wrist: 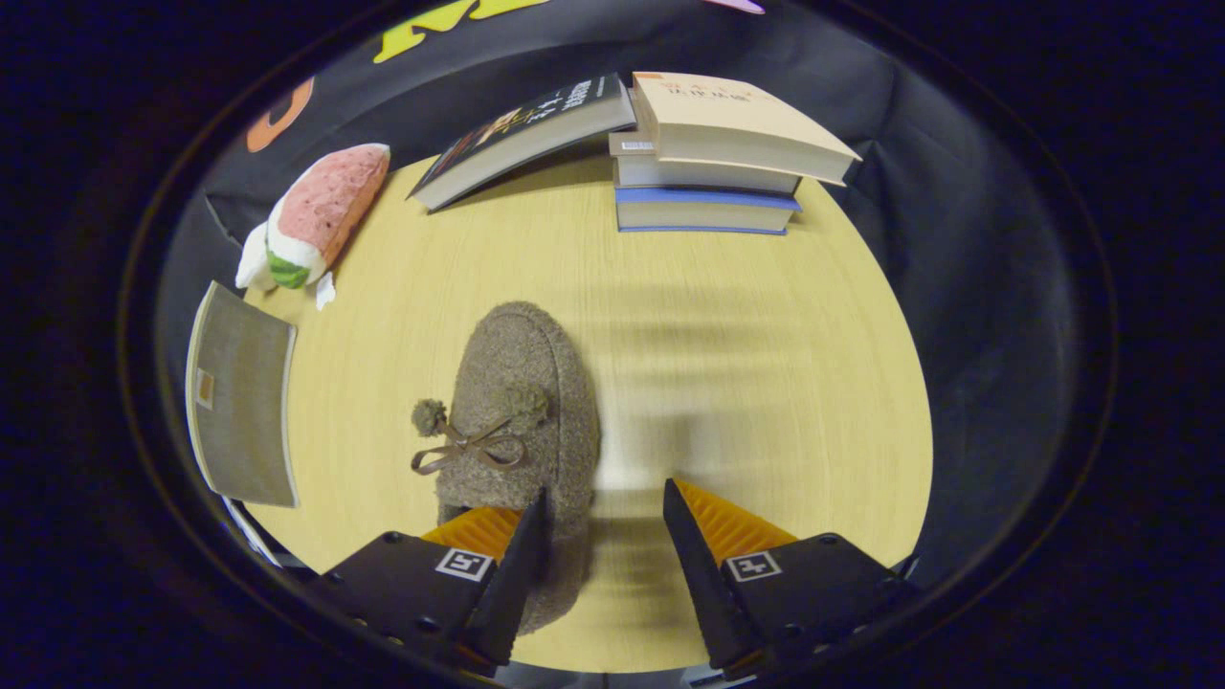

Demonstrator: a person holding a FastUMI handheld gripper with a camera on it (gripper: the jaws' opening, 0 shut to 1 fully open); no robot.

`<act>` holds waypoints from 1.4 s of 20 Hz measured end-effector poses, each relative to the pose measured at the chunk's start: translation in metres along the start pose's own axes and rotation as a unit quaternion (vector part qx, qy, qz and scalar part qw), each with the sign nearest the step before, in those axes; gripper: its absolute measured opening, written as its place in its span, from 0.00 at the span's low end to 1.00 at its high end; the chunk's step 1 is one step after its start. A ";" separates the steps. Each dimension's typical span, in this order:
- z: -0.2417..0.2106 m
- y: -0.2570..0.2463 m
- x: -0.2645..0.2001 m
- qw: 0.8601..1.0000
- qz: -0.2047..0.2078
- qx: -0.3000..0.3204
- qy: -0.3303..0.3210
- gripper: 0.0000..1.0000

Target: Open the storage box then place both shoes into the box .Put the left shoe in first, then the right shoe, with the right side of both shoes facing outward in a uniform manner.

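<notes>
Gripper [605, 522] stood open, empty. Brown fuzzy bow-tied slipper [522, 411] lay on the pale wooden counter [746, 383] at eleven o'clock, heel between the fingers. Judged light, soft, compressible; pinch the heel collar.

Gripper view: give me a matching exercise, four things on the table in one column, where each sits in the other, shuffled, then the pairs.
1. shoe
2. book stack
3. plush toy
4. grey box

A. far side of table, beyond the fingers
B. between plush toy and left finger
C. partly between the open fingers, by the left one
D. beside the leaning book

Pairs: 1-C, 2-A, 3-D, 4-B
</notes>
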State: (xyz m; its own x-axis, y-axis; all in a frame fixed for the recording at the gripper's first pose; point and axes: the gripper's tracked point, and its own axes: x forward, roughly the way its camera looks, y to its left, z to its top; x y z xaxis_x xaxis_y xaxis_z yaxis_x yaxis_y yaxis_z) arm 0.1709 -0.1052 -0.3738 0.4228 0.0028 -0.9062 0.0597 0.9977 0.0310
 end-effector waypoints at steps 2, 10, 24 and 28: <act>-0.003 0.005 0.004 1.000 0.004 0.002 0.008 0.58; -0.013 0.017 0.003 0.999 0.021 0.030 0.020 0.01; 0.014 0.086 -0.117 0.997 0.049 0.066 -0.009 0.00; 0.032 0.148 -0.160 0.997 0.064 0.038 -0.030 0.00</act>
State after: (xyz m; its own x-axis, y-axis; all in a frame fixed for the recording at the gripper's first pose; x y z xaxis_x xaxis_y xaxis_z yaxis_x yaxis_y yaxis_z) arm 0.1409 0.0396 -0.2110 0.4843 0.1226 -0.8663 0.0695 0.9816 0.1778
